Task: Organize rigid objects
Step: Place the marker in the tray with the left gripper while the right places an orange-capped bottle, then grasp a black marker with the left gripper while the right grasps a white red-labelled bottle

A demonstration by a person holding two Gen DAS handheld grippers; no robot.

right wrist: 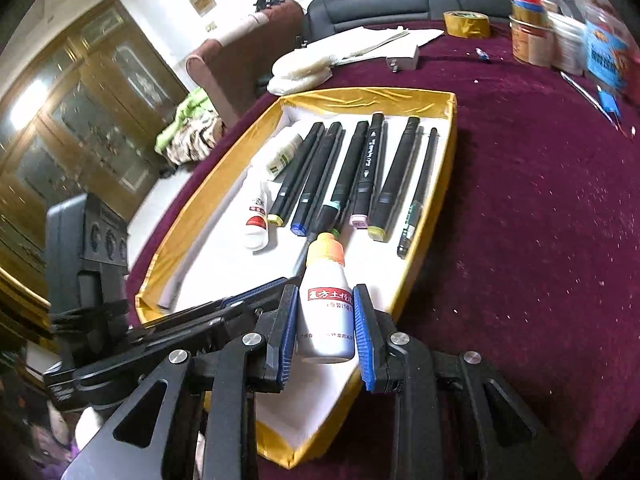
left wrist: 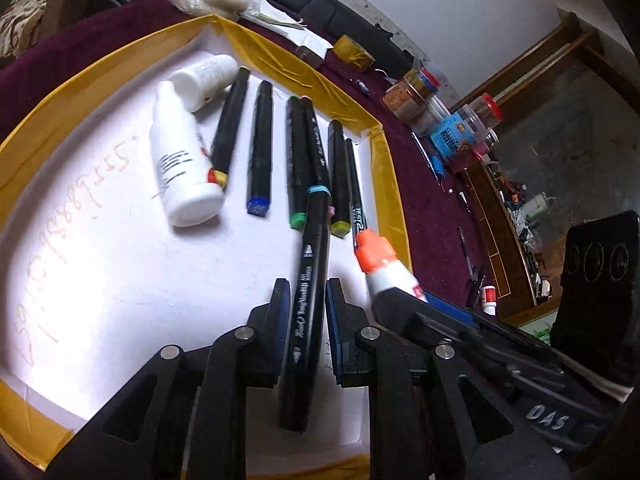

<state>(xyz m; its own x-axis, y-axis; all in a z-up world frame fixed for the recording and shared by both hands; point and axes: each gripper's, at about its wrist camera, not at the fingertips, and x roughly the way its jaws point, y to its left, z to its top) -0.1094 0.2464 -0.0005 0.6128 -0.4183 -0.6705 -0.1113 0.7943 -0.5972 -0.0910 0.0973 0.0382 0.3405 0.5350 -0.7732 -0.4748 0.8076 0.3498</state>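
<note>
Both closed: left gripper on marker, right gripper on bottle.

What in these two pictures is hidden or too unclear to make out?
- Left wrist view: the lower end of the marker between the left gripper fingers is lost in shadow.
- Right wrist view: the small print on the orange-capped bottle in the right gripper is too blurred to read.
- Right wrist view: the jars are blurred and cut off by the picture edge.
- Left wrist view: the faint writing on the tray floor is illegible.
</note>
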